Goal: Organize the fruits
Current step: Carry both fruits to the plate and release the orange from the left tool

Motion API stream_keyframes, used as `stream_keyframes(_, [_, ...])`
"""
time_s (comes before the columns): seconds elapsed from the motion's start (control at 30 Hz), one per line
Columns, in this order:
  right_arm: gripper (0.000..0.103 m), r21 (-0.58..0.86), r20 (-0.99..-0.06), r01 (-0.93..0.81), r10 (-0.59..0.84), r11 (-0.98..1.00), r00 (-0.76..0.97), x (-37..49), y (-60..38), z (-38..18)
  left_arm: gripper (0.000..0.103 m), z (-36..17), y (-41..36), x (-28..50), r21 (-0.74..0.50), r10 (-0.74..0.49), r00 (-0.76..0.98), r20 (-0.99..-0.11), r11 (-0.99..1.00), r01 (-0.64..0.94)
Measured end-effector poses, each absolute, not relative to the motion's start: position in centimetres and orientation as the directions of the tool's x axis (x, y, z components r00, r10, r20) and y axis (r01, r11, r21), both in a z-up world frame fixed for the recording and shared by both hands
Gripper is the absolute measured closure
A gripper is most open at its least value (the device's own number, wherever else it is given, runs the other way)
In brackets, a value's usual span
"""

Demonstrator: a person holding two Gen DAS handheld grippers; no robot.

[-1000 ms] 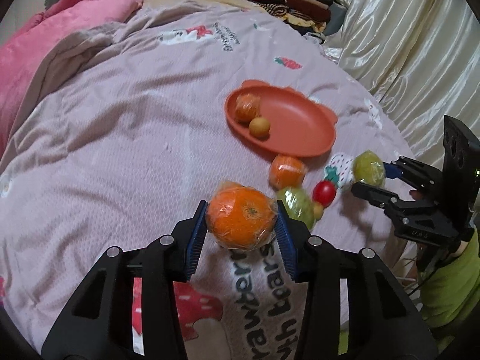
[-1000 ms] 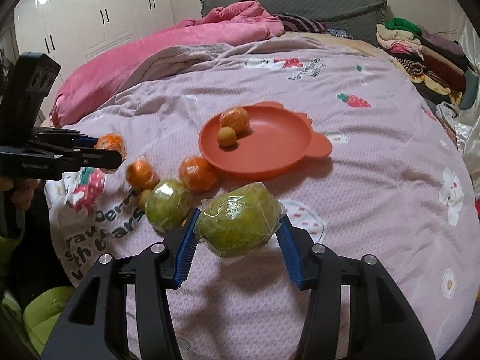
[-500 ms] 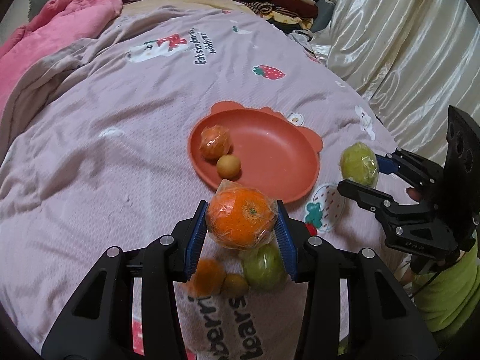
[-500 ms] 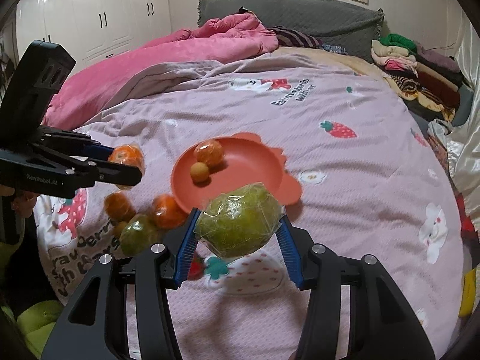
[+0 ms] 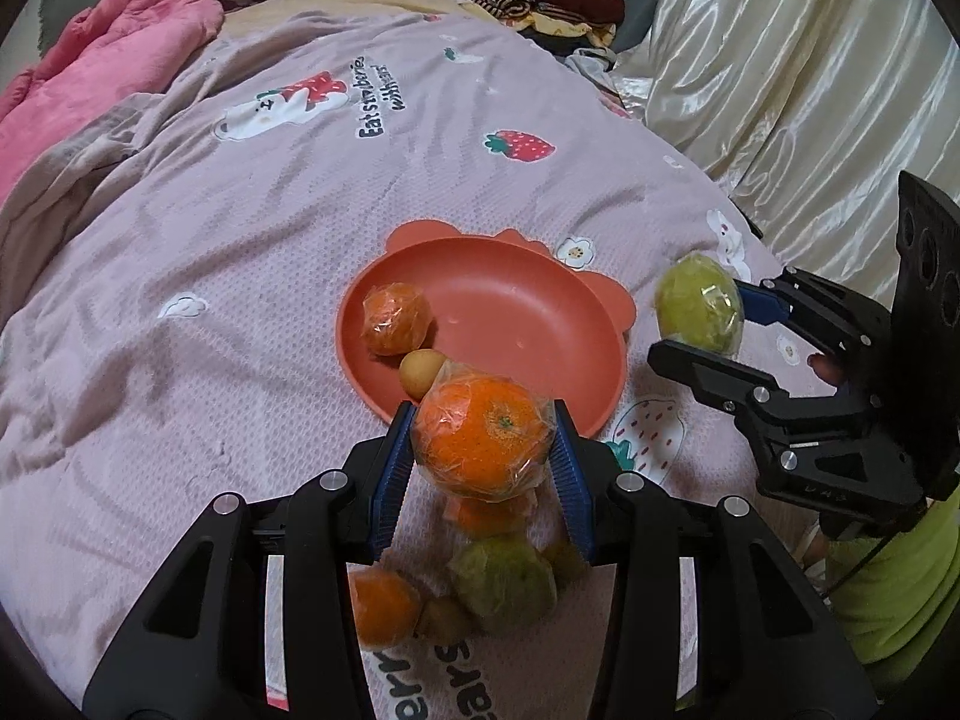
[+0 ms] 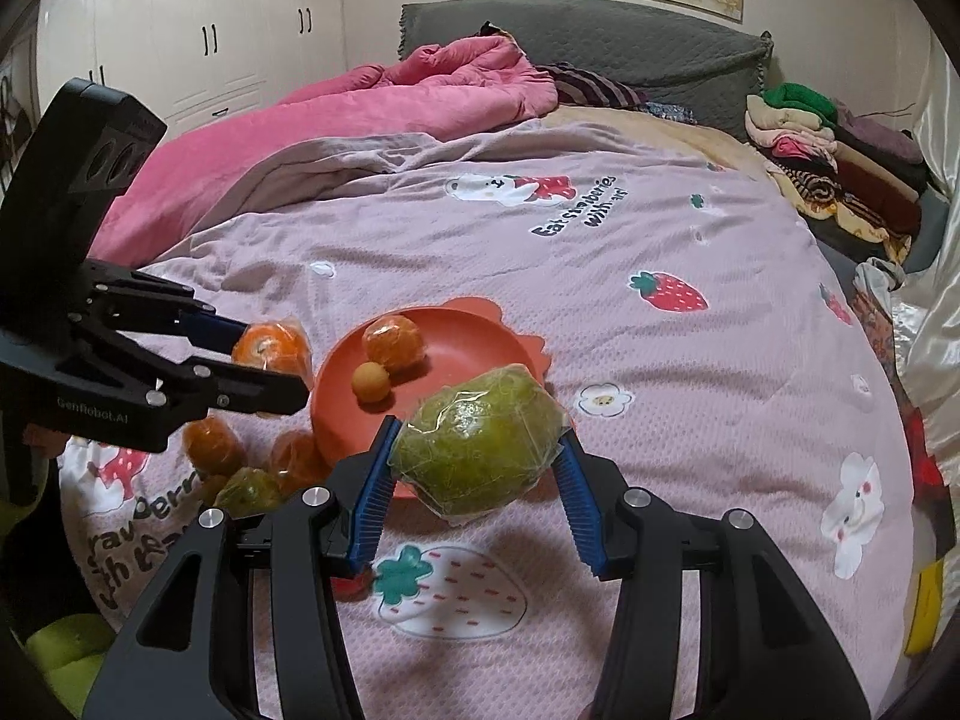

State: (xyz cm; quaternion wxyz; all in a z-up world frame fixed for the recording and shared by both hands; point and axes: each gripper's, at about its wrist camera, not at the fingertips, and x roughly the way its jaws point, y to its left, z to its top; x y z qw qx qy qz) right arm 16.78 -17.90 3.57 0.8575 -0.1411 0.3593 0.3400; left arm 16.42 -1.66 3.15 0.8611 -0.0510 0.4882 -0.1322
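My left gripper (image 5: pixel 483 450) is shut on a plastic-wrapped orange (image 5: pixel 483 441), held just above the near rim of the orange plate (image 5: pixel 540 324). The plate holds a wrapped orange (image 5: pixel 396 327) and a small yellow fruit (image 5: pixel 420 373). My right gripper (image 6: pixel 477 456) is shut on a wrapped green fruit (image 6: pixel 477 444), hanging over the plate's (image 6: pixel 474 336) near right edge. In the left wrist view the right gripper (image 5: pixel 705 324) and its green fruit (image 5: pixel 699 306) show right of the plate. Loose oranges (image 6: pixel 213 444) and a green fruit (image 6: pixel 249 489) lie on the bedspread left of the plate.
A pink bedspread (image 6: pixel 660 360) with strawberry prints covers the bed. A rumpled pink quilt (image 6: pixel 360 102) lies at the far left, a stack of folded clothes (image 6: pixel 840 162) at the far right. A shiny cream curtain (image 5: pixel 780 90) hangs along the right side.
Both grippers have carried their fruits forward toward the plate. The loose fruits have slid back below the left fingers, and the plate now sits closer in both views.
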Motion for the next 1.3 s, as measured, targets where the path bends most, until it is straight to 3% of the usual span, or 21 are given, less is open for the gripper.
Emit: stream_keyframes(1.3, [0.054, -0.08, -0.798, -0.753, 0.411, 0.653, 0.441, 20.5, -14.3, 1.0, 0.065, 0.6, -1.5, 18.3, -0.252, -0.31, 0.426, -0.85, 0.949, 0.188])
